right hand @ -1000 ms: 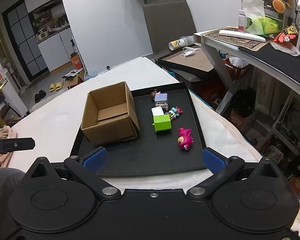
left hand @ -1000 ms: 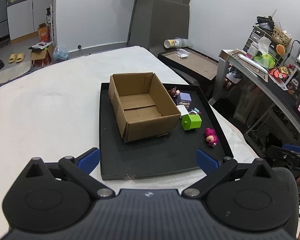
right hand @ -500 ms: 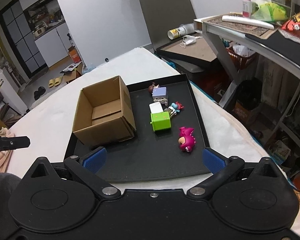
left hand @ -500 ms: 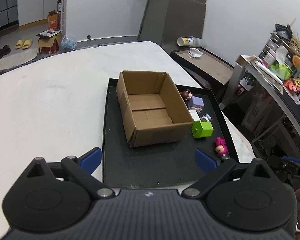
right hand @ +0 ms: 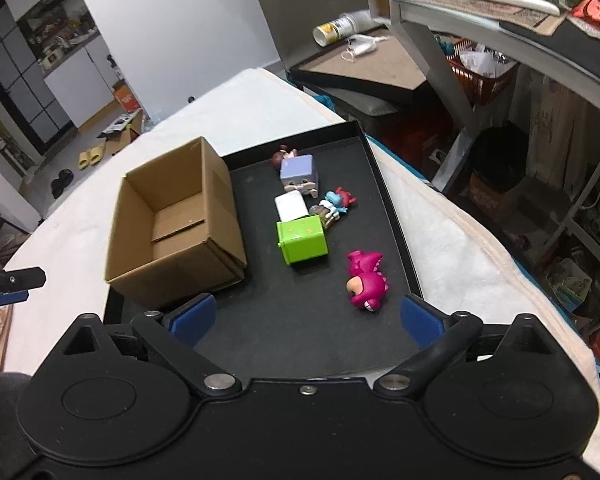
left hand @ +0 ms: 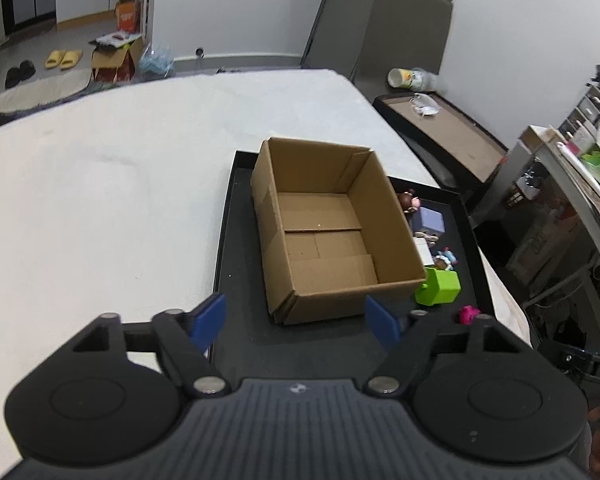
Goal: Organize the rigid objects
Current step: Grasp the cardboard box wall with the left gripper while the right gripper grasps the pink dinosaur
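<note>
Your left gripper [left hand: 296, 322] and right gripper [right hand: 306, 318] both hover released and hold nothing at the near edge of one black tray [right hand: 300, 332]. On the tray, near to far: one pink dinosaur figure [right hand: 367, 282], one green cube toy [right hand: 302, 240], one white block [right hand: 290, 206], one blue-and-red figure [right hand: 334, 204], one lavender cube toy [right hand: 299, 174], one brown-haired figure [right hand: 280, 157]. One open cardboard box [right hand: 172, 228] stands at their left. No toy carries readable writing.
</note>
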`<state>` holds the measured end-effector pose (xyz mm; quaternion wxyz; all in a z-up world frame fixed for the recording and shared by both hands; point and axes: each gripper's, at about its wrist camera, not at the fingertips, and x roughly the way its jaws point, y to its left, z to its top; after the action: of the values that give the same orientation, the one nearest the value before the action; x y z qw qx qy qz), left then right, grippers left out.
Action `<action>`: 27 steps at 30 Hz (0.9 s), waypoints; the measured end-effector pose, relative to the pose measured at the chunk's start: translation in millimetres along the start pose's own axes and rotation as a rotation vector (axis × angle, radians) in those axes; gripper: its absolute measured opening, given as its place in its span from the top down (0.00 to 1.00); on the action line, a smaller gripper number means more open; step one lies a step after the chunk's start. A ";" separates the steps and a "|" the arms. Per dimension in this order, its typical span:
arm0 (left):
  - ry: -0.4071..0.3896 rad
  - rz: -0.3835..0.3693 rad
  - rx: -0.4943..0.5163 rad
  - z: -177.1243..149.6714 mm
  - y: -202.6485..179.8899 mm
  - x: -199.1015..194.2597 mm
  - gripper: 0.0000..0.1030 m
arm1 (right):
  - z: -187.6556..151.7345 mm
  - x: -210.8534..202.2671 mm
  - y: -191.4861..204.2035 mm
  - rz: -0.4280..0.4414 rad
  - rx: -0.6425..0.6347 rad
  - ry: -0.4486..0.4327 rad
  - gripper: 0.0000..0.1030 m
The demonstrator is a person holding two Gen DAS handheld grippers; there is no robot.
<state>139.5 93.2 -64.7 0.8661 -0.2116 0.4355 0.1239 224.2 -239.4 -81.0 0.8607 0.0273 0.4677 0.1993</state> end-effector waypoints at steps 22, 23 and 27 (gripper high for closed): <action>0.146 0.025 -0.016 26.9 1.6 94.0 0.56 | 31.0 94.8 -16.9 -0.108 0.021 0.161 0.23; 0.150 0.028 -0.013 27.5 1.6 97.7 0.58 | 31.7 97.5 -17.2 -0.109 0.018 0.162 0.23; 0.175 0.031 -0.009 27.7 0.0 110.5 0.63 | 33.4 110.4 -17.0 -0.132 0.002 0.183 0.23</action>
<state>224.1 109.7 -139.1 0.8219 -0.2186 0.5121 0.1201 310.2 -209.6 -153.9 0.8257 -0.0212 0.5451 0.1434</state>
